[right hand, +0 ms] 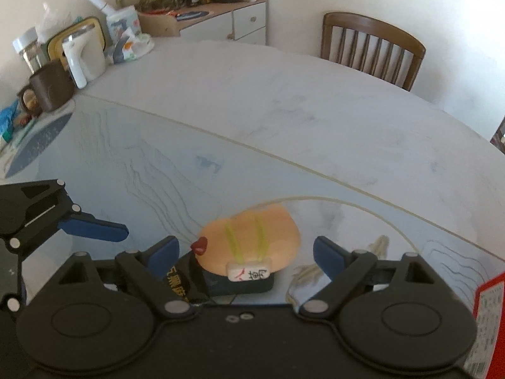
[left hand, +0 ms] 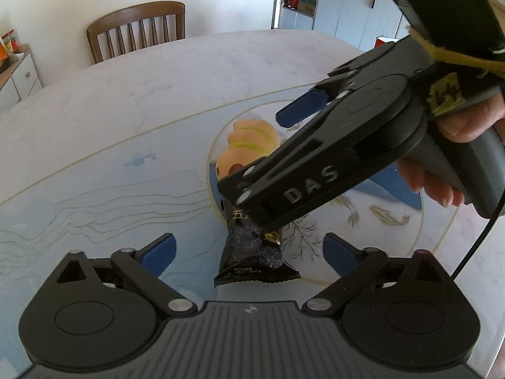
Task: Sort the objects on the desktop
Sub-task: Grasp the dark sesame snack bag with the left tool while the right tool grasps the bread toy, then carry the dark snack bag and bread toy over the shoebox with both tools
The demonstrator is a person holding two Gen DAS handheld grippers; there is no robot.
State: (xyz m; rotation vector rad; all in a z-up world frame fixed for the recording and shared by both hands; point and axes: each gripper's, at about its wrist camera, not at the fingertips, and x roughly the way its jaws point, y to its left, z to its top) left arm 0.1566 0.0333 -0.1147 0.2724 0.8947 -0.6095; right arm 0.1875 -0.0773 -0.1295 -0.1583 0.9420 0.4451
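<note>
Left tool has its blue pads spread wide, nothing clamped; a black snack packet lies on the tabletop in the gap between them, not touched by either pad. Right tool also stands wide open, empty. From the left wrist view it reaches in from the right, held by a hand, with its tip over the packet's far end; contact there cannot be told. Just beyond the packet sits a peach-coloured toy with yellow-green stripes and a small red spot. In the right wrist view the toy lies between the right tool's pads, with a white mahjong tile just in front of it, resting on something dark; the packet's printed end shows beside the left pad. Red box edge at far right. Brown mug, white jug and jars crowd the tabletop's far left corner. Wooden chair stands behind the tabletop, white cabinets further back.
</note>
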